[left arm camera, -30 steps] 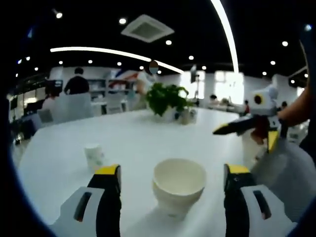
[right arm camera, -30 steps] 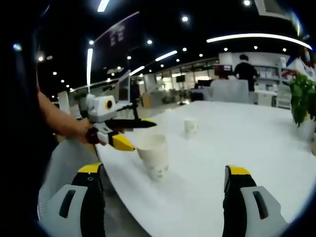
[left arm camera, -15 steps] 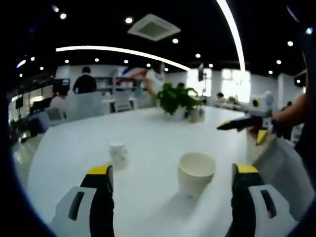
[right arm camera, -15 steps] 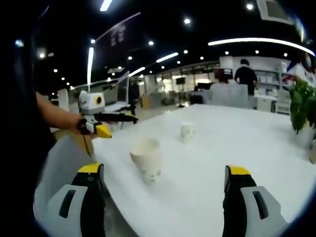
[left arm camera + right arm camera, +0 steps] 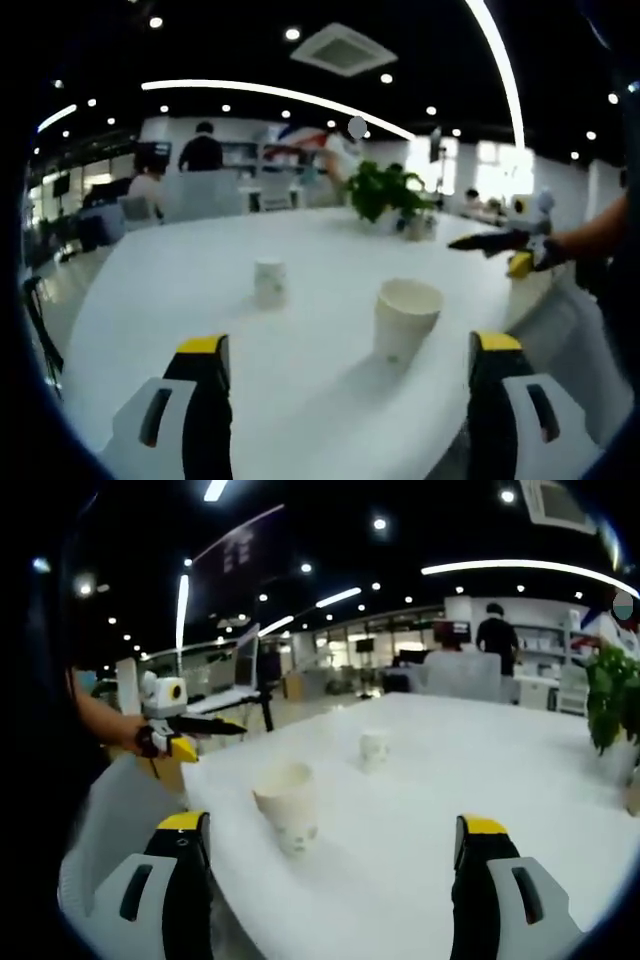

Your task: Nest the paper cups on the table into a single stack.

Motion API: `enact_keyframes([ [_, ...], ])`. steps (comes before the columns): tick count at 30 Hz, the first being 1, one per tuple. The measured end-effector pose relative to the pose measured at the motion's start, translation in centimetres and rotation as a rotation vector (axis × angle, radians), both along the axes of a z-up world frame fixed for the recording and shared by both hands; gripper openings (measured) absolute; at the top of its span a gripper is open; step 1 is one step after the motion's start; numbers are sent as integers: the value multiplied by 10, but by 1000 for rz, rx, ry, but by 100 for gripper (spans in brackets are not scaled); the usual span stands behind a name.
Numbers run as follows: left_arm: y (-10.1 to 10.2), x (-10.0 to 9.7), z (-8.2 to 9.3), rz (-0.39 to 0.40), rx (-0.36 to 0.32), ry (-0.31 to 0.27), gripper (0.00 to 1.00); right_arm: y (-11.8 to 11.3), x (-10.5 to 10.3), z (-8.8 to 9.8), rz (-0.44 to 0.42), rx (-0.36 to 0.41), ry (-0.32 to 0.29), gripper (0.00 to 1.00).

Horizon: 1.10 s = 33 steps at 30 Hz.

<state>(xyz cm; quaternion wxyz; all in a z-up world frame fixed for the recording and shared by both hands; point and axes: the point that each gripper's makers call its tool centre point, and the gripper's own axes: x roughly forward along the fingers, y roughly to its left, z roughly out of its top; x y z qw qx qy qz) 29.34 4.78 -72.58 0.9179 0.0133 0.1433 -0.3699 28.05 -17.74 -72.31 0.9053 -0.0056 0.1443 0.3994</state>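
Observation:
A wide paper cup (image 5: 405,317) stands upright on the white table (image 5: 180,290), just ahead of my left gripper (image 5: 347,345), whose jaws stand open and empty. A small paper cup (image 5: 269,282) stands farther back, to its left. In the right gripper view the wide cup (image 5: 285,805) is ahead and left of my open right gripper (image 5: 330,825), with the small cup (image 5: 372,749) beyond it. The left gripper (image 5: 185,738) appears at the left of that view, off the table's edge. The right gripper (image 5: 500,245) appears at the right of the left gripper view.
A potted plant (image 5: 385,195) with small containers stands at the table's far side, the plant (image 5: 610,685) also at the right of the right gripper view. A pale chair back (image 5: 565,330) is by the near table edge. People and chairs are in the background.
Both grippers have drawn back from the wide cup, which now looks smaller and farther off. The left gripper view has shifted so the small cup shows nearer the middle.

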Motion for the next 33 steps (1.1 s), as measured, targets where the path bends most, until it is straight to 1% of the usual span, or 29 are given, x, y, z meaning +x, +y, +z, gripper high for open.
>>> enact_keyframes([
  [3, -4, -2, -5, -8, 13, 10, 95, -2, 0, -2, -4, -1, -1, 100],
  [5, -4, -3, -10, -17, 19, 28, 95, -4, 0, -3, -13, 6, 6, 100],
  [9, -6, -3, -13, -24, 14, 51, 96, -4, -2, -9, -1, -8, 17, 100],
  [12, -6, -1, -14, -19, -6, 69, 98, -4, -1, -6, -8, 3, 14, 100],
  [14, -5, 0, -14, -18, -12, 69, 98, -5, -1, -6, -11, 5, 14, 100],
  [15, -3, 3, -16, -12, -8, 74, 99, -6, -1, -6, -13, 6, 17, 100],
  [16, 0, 5, -18, 2, 15, 80, 99, -5, -1, -8, -14, 7, 25, 100],
  [17, 4, 5, -22, 22, 26, 113, 99, -5, -1, -9, -12, 5, 30, 100],
  [18, 5, 5, -22, 18, 12, 120, 99, -4, -1, -10, -5, -4, 32, 100],
  [20, 11, 9, -26, 35, 8, 130, 99, -3, 2, -9, -5, -4, 25, 100],
  [22, 15, 15, -29, 42, 27, 130, 99, -4, 4, -8, -14, 3, 20, 100],
  [25, 16, 24, -31, 33, 59, 112, 96, -6, 4, -4, -18, 12, 11, 100],
  [27, 17, 36, -29, 38, 72, 81, 94, -8, 4, -5, -21, 10, 9, 100],
  [30, 13, 52, -28, 34, 41, 82, 96, -14, 5, -8, -35, 10, 17, 100],
  [33, 12, 65, -30, 27, 43, 73, 99, -16, 5, -9, -41, 9, 22, 100],
])
